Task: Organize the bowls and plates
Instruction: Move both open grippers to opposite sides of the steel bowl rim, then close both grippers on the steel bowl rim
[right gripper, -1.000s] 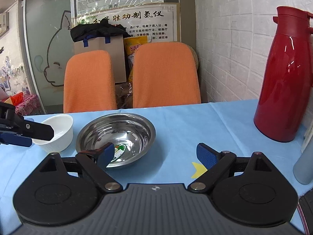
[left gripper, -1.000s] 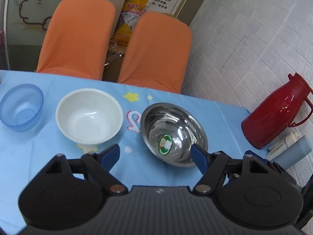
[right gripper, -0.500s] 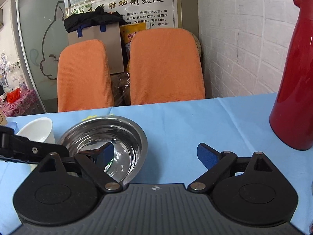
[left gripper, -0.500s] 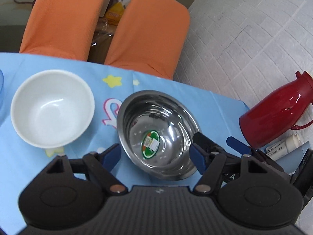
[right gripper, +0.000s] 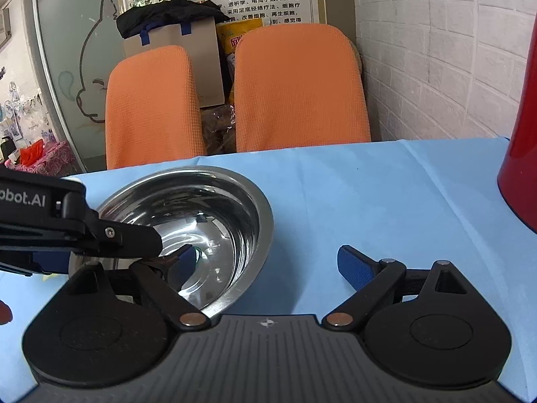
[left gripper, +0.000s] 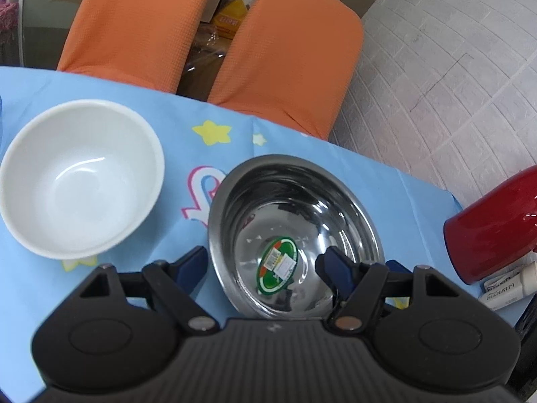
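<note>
Between open jaws: steel bowl [left gripper: 295, 235] rim (seemingly).

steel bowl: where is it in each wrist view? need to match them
Left wrist: steel bowl sits centre, lower half, straddled by the open left gripper.
Right wrist: same bowl sits left of centre, its right rim inside the open right gripper.
Shared landmark: the red thermos, at the right edge in both.

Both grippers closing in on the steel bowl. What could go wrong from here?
1. The left hand-held gripper and right hand-held gripper, both open, straddle opposite sides of the steel bowl, and their fingers look close together inside it. They might collide.
2. The thin, shiny rim may slip from the pads or tip.
3. The white bowl sits nearby and could get nudged.
</note>
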A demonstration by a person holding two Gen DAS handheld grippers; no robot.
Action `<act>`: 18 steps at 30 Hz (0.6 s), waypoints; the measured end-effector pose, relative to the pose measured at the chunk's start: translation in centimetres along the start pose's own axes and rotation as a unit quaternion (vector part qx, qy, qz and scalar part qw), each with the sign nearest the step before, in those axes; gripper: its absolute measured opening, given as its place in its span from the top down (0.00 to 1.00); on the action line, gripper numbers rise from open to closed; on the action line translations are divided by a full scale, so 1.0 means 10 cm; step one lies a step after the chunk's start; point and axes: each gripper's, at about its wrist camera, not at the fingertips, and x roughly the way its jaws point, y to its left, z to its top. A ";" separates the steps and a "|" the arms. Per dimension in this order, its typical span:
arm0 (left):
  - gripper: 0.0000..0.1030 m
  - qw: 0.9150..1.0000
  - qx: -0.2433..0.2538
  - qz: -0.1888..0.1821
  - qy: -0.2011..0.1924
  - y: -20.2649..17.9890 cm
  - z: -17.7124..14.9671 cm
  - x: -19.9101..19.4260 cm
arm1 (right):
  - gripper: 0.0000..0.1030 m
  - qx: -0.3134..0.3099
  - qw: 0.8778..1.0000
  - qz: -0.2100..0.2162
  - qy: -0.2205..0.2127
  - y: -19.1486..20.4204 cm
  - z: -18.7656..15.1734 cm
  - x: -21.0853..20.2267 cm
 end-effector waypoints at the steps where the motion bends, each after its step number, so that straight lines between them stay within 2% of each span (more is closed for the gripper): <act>1: 0.32 1.000 -0.005 0.001 0.000 0.00 0.01 0.03 | 0.00 -0.003 1.000 0.002 -0.003 0.02 0.00 0.00; 3: 0.33 1.000 -0.012 0.007 -0.002 0.01 0.00 0.08 | 0.00 -0.006 1.000 0.003 -0.009 0.05 -0.01 0.00; 6: 0.42 1.000 0.001 0.022 -0.007 -0.02 -0.03 0.13 | 0.00 -0.018 1.000 -0.004 -0.006 0.09 -0.04 0.06; 8: 0.60 0.999 0.017 0.028 -0.010 -0.06 -0.04 0.13 | 0.00 -0.020 1.000 -0.003 0.000 0.10 -0.05 0.09; 9: 0.64 0.999 0.026 0.029 -0.009 -0.07 -0.05 0.14 | 0.00 -0.029 1.000 -0.005 -0.002 0.12 -0.06 0.08; 10: 0.70 0.999 0.036 0.030 -0.008 -0.09 -0.05 0.14 | 0.22 -0.038 0.999 -0.001 -0.003 0.14 -0.06 0.07; 11: 0.76 0.999 0.043 0.032 -0.007 -0.11 -0.06 0.14 | 0.35 -0.043 0.999 0.004 -0.002 0.16 -0.05 0.05; 12: 0.78 0.998 0.047 0.029 -0.004 -0.11 -0.07 0.12 | 0.43 -0.041 0.999 0.014 0.000 0.16 -0.05 0.04; 18: 0.78 0.997 0.068 0.031 -0.012 -0.10 -0.16 -0.18 | 0.44 -0.057 0.998 0.024 -0.012 0.26 -0.05 -0.18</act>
